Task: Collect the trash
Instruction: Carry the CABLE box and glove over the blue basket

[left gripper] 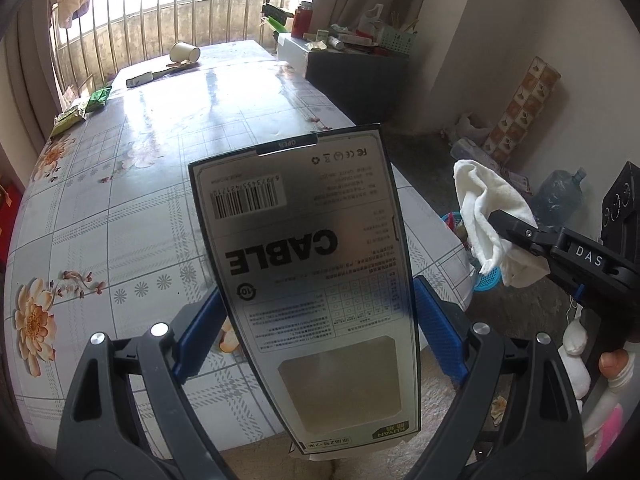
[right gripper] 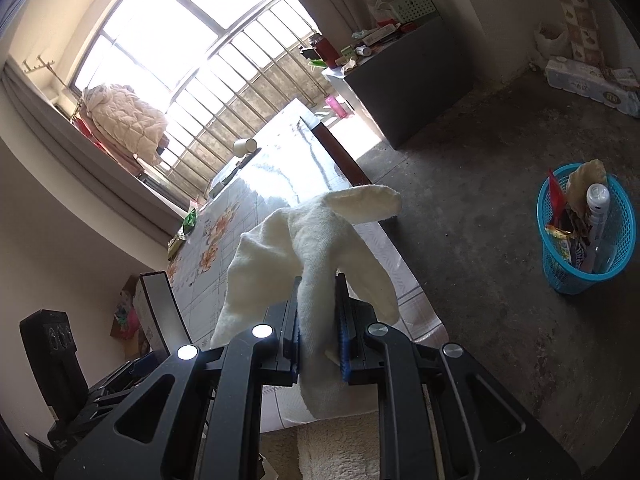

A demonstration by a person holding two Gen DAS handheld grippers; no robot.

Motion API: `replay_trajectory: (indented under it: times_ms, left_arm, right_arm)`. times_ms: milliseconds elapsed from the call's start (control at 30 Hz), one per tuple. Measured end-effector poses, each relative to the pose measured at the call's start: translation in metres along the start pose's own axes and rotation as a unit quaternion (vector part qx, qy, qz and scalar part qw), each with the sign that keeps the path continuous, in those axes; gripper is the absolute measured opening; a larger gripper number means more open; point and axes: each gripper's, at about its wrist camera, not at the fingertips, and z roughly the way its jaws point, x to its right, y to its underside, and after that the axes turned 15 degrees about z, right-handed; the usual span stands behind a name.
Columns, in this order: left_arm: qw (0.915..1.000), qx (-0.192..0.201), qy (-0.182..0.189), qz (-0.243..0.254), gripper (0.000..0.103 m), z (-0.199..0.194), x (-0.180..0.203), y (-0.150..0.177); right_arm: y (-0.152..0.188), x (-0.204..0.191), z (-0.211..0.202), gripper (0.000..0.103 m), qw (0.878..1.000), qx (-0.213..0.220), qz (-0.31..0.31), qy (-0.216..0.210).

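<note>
**Cable box and white cloth held above the table edge**

Sunlit window bars back a table (left gripper: 120,208) covered in a glossy checked cloth printed with orange flowers. Over its near edge the left gripper (left gripper: 320,332) holds a flat cable box (left gripper: 308,264), its blue pads pressed on the two long sides. The box is grey with a black border, upside down to the camera: a barcode label, the bold word CABLE, blocks of small print, a table of tick marks and a clear window near the bottom end. To the right, the right gripper (right gripper: 318,320) is clamped on a crumpled white cloth (right gripper: 316,248), thick and towel-like, its loose flaps spilling above and below the pads. On the concrete floor beyond the table stands a blue mesh basket (right gripper: 616,256) already stuffed with wrappers and a white bottle. At the table's far end a paper cup (left gripper: 185,52) lies on its side near a small flat carton, and green packets (left gripper: 80,110) sit along the left edge.
</note>
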Motion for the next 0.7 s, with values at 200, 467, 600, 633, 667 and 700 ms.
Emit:
replay_trajectory:
  times_ms: [200,467,600,633,667,700]
  left_arm:
    - [0.9998,-0.006,0.007,0.019,0.086,0.010,0.023,-0.012]
    - [0.9985,-0.019,0.020,0.048,0.086,0.029,0.060,-0.026]
    - [0.9972,-0.028,0.032,0.062,0.085,0.041,0.082,-0.034]
    - [0.9968,-0.030,0.033,0.066,0.085,0.045,0.088,-0.036]
    - [0.9964,-0.032,0.035,0.070,0.085,0.048,0.093,-0.037]
    - [0.9959,-0.034,0.037,0.075,0.085,0.051,0.099,-0.039]
  right_arm:
    - [-0.008,0.022,-0.012,0.015,1.000,0.014,0.020,-0.002]
    - [-0.017,0.063,-0.024,0.015,0.998,0.024,0.059,-0.002]
    - [-0.023,0.087,-0.034,0.015,0.996,0.034,0.080,-0.001]
    - [-0.025,0.093,-0.037,0.015,0.996,0.037,0.085,0.000]
    - [-0.027,0.100,-0.040,0.015,0.995,0.040,0.091,0.000]
    - [-0.028,0.106,-0.043,0.015,0.994,0.044,0.097,0.001]
